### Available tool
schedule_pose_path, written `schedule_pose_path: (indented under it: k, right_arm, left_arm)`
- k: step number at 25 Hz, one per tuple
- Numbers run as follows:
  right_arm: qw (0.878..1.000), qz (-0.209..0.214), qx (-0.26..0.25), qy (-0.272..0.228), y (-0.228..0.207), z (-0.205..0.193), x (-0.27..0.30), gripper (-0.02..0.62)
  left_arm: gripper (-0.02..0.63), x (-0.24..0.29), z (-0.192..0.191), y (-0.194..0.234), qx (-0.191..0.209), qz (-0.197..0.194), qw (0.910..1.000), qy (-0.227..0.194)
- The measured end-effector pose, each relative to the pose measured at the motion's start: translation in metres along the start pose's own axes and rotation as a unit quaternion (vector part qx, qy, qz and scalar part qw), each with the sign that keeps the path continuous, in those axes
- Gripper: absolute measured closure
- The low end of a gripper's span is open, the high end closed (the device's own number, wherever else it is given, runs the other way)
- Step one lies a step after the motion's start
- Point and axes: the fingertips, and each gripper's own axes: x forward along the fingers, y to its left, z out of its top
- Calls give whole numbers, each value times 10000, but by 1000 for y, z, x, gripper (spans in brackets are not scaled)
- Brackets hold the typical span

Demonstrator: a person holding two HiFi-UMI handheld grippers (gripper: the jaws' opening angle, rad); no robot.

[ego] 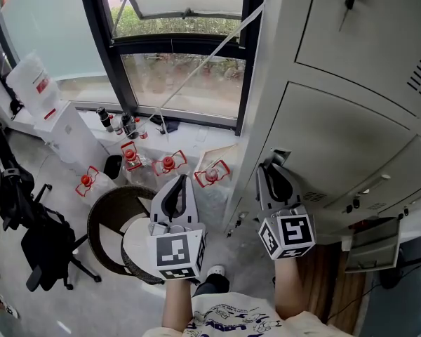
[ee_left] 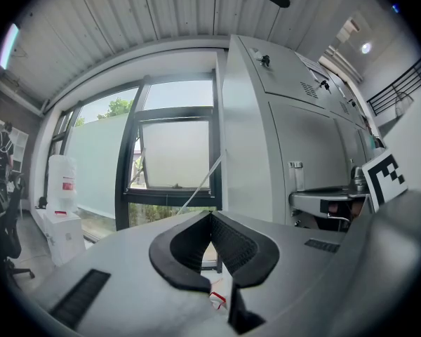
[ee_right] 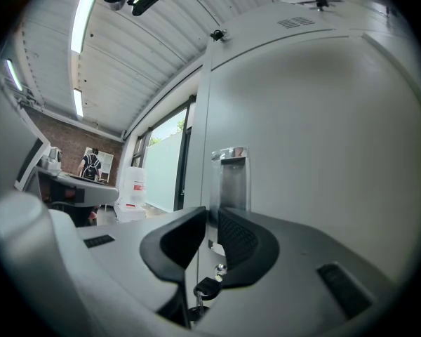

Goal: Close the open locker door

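The right gripper is clamping the locker door's edge to swing it shut, while the left gripper, fingers together and empty, is idling beside that door.

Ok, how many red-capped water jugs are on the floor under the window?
4 jugs: leftmost by the dispenser, one nearest the window, one in the middle, rightmost beside the lockers. Others may be hidden.

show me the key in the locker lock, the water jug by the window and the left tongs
key [ee_right: 207,286], right gripper view, on its black head
water jug [ego: 28,79], head view, on its clear body
left tongs [ee_left: 211,215], left gripper view, where the two tips meet
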Motion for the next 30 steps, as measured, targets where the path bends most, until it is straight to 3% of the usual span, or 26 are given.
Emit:
schedule_pose_path:
  k: [7,28,30]
  right_arm:
    - [9997,-173,3,-192,-2,10,-8,541]
    - [9991,-81,-48,-410,6,27,-80,541]
    - [9989,-128,-38,-455,6,30,-88,582]
  left_arm:
    - [603,-10,3,-5,25,-4,10000,-33]
    - [603,-70,17,-31,96,173,9996,-196]
    - [603,-78,18,-33,95,199,9995,-207]
